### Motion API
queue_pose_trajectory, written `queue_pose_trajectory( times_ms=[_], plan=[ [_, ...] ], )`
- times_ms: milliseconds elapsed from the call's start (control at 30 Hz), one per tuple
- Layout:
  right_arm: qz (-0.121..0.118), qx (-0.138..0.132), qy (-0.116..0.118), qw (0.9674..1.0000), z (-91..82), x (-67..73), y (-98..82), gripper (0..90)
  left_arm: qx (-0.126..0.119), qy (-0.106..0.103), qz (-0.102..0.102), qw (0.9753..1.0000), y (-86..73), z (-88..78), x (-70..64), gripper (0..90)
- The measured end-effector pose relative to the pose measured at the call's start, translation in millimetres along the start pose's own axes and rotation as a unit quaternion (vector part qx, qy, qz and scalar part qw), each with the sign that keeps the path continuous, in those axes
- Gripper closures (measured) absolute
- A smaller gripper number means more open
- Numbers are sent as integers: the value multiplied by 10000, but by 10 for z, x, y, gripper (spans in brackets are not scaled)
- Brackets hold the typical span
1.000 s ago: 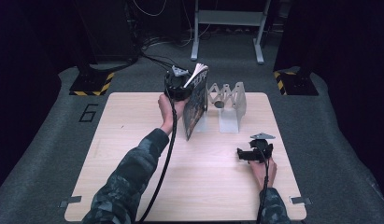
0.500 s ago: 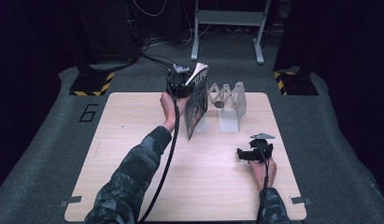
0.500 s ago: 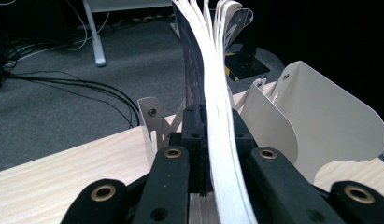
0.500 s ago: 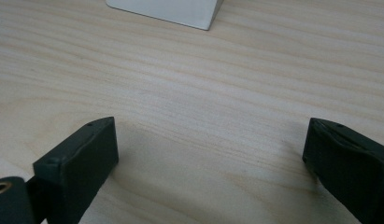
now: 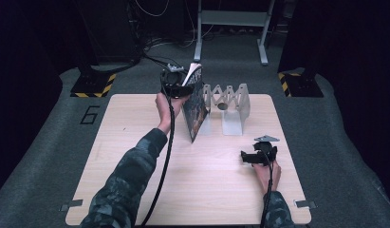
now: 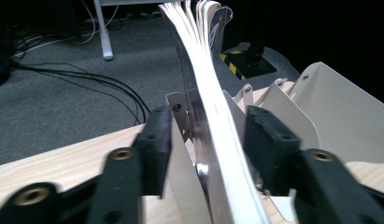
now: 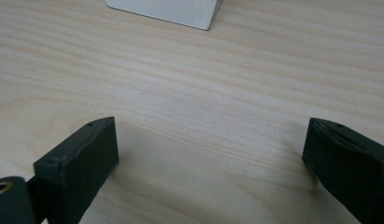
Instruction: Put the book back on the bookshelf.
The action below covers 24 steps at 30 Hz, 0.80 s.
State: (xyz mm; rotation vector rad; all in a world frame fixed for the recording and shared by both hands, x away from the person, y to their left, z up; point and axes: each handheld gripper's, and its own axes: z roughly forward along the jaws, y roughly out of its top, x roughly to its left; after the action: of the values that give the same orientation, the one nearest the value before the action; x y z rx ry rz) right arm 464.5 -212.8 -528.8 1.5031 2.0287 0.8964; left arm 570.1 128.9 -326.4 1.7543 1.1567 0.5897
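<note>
The pale wooden table [image 5: 135, 166] spreads out under both grippers, set on grey carpet. Just beyond the left gripper [image 5: 176, 80], at the far edge of the table, stands the white folded-metal file rack with zigzag dividers [image 5: 230, 102]; in the left gripper view its white walls [image 6: 330, 112] rise right behind the jaws.

Standing on edge in the near end of that rack, leaning slightly, is the thin dark-covered book with white pages [image 5: 195, 107]. Its upper edge sits between the left gripper's jaws, and seen from that gripper [image 6: 206, 140] the fanned pages [image 6: 213, 116] run up the middle with a gap on each side: the jaws have just been opening and now stand released, neither pad pressing on the book.

The right gripper [image 5: 256, 156] rests low on the table, well to the near right of the rack. Its two black jaws [image 7: 210, 158] are spread wide over bare wood, gripping nothing.
</note>
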Motion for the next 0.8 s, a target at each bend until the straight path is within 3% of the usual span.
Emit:
queue_pose_trajectory(
  times_ms=[67,100,233,367,567,800],
  plan=[
    [2,0,1,10000,0,0,0,31,-44,-96,-5,9999,-7,-48,9,347],
    [2,0,1,10000,0,0,0,31,-104,-85,-1,9999,-9,-83,8,347],
    [0,0,0,10000,0,0,0,31,-317,-153,7,9994,-6,-221,8,203],
    [1,0,1,10000,0,0,0,31,-392,-239,168,9988,-51,-363,-17,156],
    [3,0,-1,10000,0,1,0,31,-378,-345,316,9982,-205,-429,-60,152],
    [3,2,-1,10000,0,1,0,31,-273,-360,246,9987,-469,-364,-78,152]
  ],
)
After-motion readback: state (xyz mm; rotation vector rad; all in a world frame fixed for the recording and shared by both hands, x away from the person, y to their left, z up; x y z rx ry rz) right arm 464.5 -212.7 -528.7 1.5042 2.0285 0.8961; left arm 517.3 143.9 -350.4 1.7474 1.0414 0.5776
